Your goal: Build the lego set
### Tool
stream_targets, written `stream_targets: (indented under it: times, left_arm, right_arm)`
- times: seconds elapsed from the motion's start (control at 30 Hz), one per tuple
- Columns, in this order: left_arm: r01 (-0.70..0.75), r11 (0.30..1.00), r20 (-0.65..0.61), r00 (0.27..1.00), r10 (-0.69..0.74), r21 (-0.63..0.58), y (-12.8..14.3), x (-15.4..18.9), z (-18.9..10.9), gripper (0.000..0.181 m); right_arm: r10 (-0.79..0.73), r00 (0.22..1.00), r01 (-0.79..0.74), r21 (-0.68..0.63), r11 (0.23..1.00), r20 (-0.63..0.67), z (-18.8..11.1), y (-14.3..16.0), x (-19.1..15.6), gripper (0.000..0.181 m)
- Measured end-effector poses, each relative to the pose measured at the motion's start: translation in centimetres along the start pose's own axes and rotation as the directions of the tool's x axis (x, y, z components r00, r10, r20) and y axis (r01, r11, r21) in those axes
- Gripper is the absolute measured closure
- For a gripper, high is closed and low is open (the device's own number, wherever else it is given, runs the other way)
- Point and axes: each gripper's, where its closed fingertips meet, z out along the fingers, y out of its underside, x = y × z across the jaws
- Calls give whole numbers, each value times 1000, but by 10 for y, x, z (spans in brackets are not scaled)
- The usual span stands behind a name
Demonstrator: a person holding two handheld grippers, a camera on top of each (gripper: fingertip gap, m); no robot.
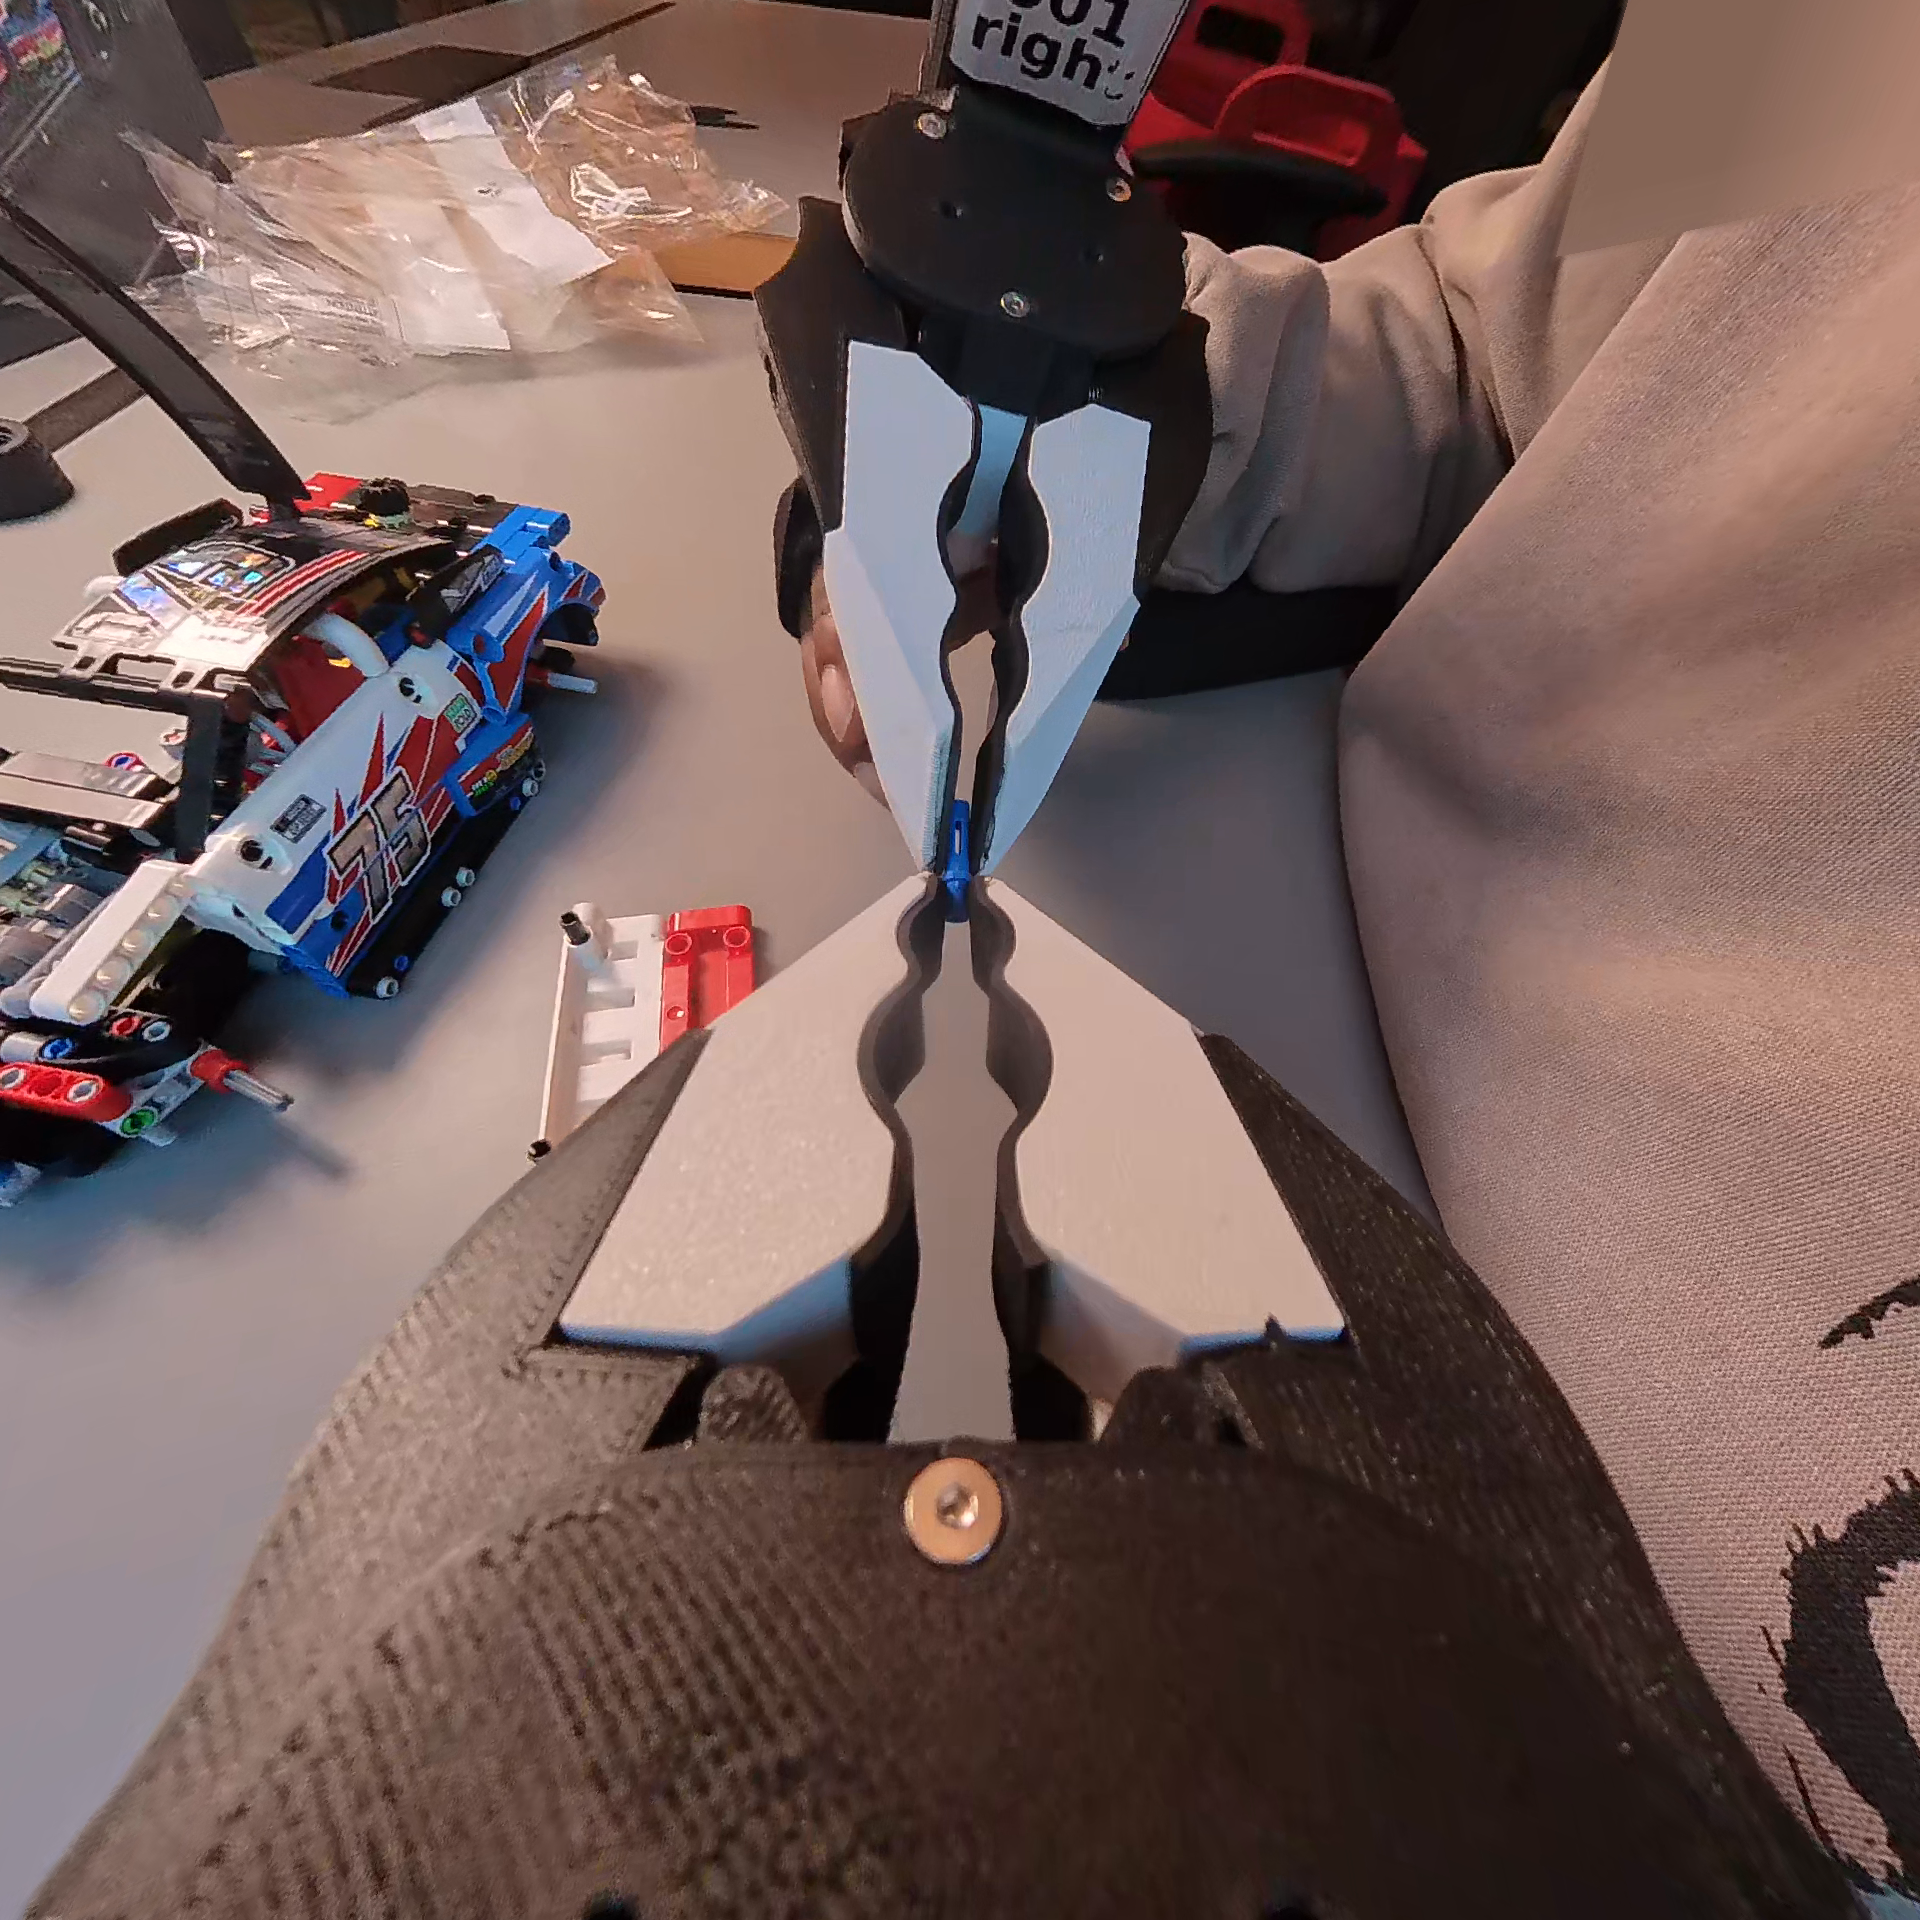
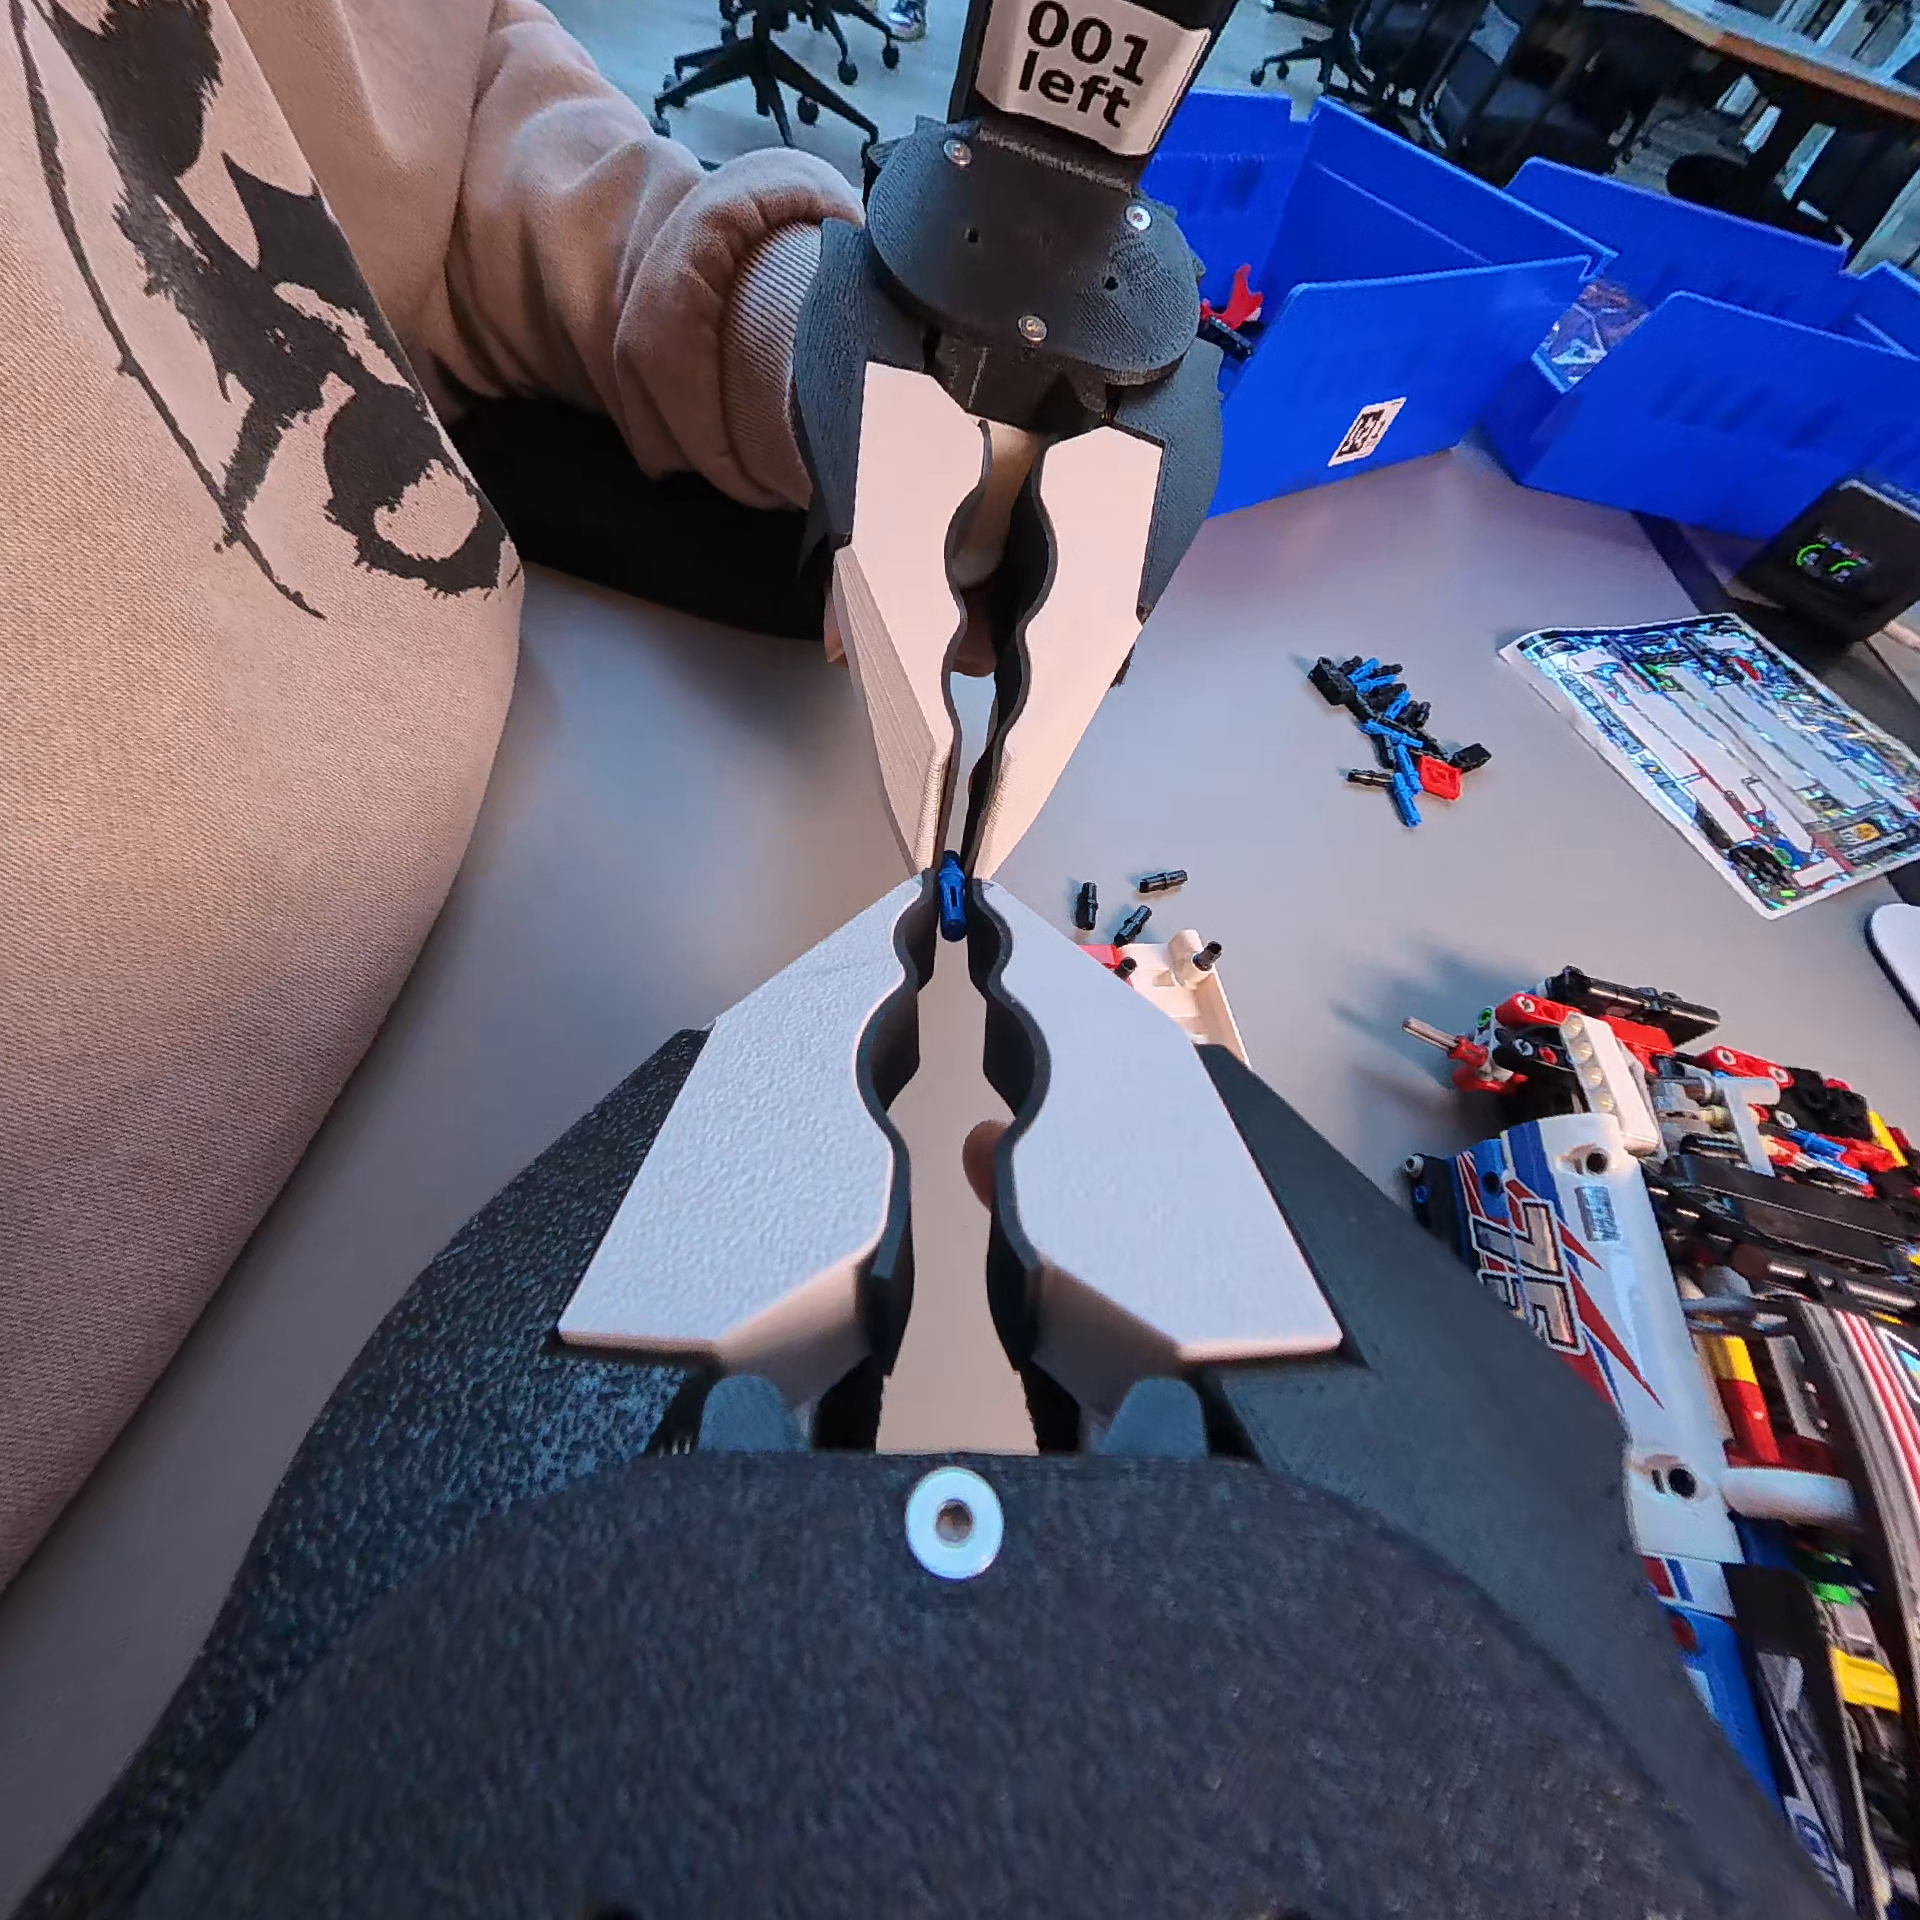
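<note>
A small blue pin [image 1: 956, 842] is pinched between both grippers, which meet tip to tip above the grey table. My left gripper [image 1: 956, 902] is shut on one end of the pin. My right gripper [image 2: 951, 906] is shut on the other end [image 2: 949, 894] and takes more of its length. Each gripper shows from the top in the other's view: the right one [image 1: 956, 860] in the left wrist view, the left one [image 2: 951, 860] in the right wrist view. The partly built blue, white and red lego car [image 1: 312, 748] [image 2: 1662, 1247] lies on the table beside them.
A white and red panel assembly [image 1: 644, 997] [image 2: 1184, 987] lies near the tips. Loose black pins [image 2: 1132, 904] and a pile of blue and black pins [image 2: 1392, 738] lie beyond it. A printed sheet [image 2: 1725, 748], blue bins [image 2: 1455, 312] and empty plastic bags [image 1: 436, 229] stand farther off. The person's sweater is close. Both grippers' tips are close together, under 4 cm apart.
</note>
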Motion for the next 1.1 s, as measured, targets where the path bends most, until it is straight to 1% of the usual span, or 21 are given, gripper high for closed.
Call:
stream_targets:
  times: [0.1,0.13,0.2,0.27,0.3,0.37,0.4,0.47,0.5,0.57,0.6,0.7,0.77,0.83,0.9,0.97,1.03,1.1]
  left_arm:
    - [23,1000,12,1000,-24,18,-1,-3,1,178]
    - [32,999,35,999,-33,18,-1,-9,0,172]
    - [20,1000,136,991,-18,-8,2,-30,-2,155]
    - [1,996,230,973,20,-93,10,-55,-3,140]
    - [12,986,254,967,31,-166,20,-65,0,130]
    - [84,945,242,970,-5,-317,44,-76,10,112]
    - [102,927,232,973,-17,-361,52,-79,16,110]
    - [74,899,227,973,29,-432,62,-86,26,112]
    - [61,890,209,977,40,-452,63,-86,30,116]
    - [38,875,160,986,46,-483,64,-83,34,130]
    - [28,872,138,989,46,-489,64,-81,35,131]
    - [24,883,107,994,30,-469,64,-78,35,132]
    - [-5,906,82,996,44,-423,63,-73,35,132]
    - [-24,945,37,999,38,-325,54,-62,34,132]
    - [-43,980,-2,999,44,-196,38,-52,30,132]
    - [-41,994,-15,999,40,-99,24,-48,24,132]
    - [-41,998,-21,999,40,-52,16,-47,20,132]
    - [-51,997,-26,998,50,-49,14,-46,21,132]
  right_arm:
    - [23,1000,-23,5,1000,3,-2,1,2,180]
    - [29,1000,-29,-4,1000,4,-5,3,4,180]
    - [29,999,-30,-34,999,-37,-19,12,18,180]
    - [56,994,-61,-53,997,-94,-38,23,34,180]
    - [74,989,-81,-56,995,-125,-46,28,41,180]
    - [101,977,-115,-68,991,-186,-58,42,53,180]
    - [111,971,-129,-73,989,-211,-60,48,56,180]
    - [128,966,-148,-75,986,-226,-61,56,58,180]
    - [130,966,-151,-79,985,-225,-61,58,57,180]
    - [127,966,-150,-90,985,-225,-61,62,56,180]
    - [134,966,-158,-92,983,-223,-61,64,56,180]
    - [169,964,-190,-86,978,-204,-59,68,54,180]
    - [169,967,-189,-91,978,-188,-55,69,50,180]
    - [167,971,-183,-79,980,-173,-52,66,47,180]
    - [172,974,-182,-55,982,-150,-49,60,43,180]
    - [169,978,-173,-26,985,-125,-48,52,38,180]
    - [173,979,-172,13,985,-106,-48,43,35,180]
    - [173,978,-171,32,985,-113,-49,38,36,180]
